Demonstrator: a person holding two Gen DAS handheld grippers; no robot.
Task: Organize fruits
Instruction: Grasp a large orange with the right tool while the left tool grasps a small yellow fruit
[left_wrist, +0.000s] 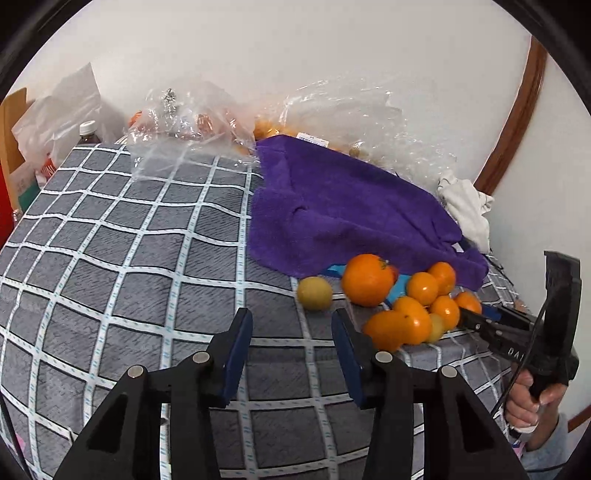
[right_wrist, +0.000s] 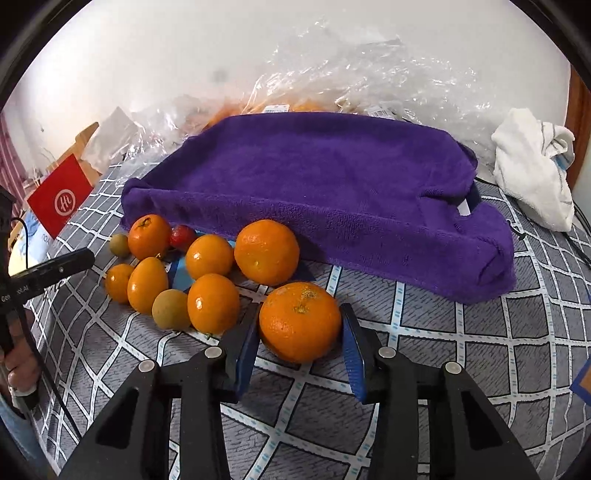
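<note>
Several oranges and small orange fruits (right_wrist: 210, 254) lie in a heap on the grey checked cloth (right_wrist: 461, 350), in front of a purple towel (right_wrist: 314, 177). Two dull yellow-green fruits (right_wrist: 170, 309) and a small red one (right_wrist: 182, 236) lie among them. My right gripper (right_wrist: 300, 332) is shut on the nearest large orange (right_wrist: 300, 321), with a blue pad against each of its sides. My left gripper (left_wrist: 291, 325) stands open over bare cloth with nothing between its fingers. It is just left of the heap (left_wrist: 413, 314), and a yellow-green fruit (left_wrist: 314, 292) lies ahead of it.
The purple towel (left_wrist: 343, 206) is draped over something box-shaped. Clear plastic bags (left_wrist: 192, 114) holding more fruit sit behind it against the wall. A white cloth (right_wrist: 532, 166) lies at the right, and a red card (right_wrist: 61, 201) and a bottle (left_wrist: 88, 133) at the left.
</note>
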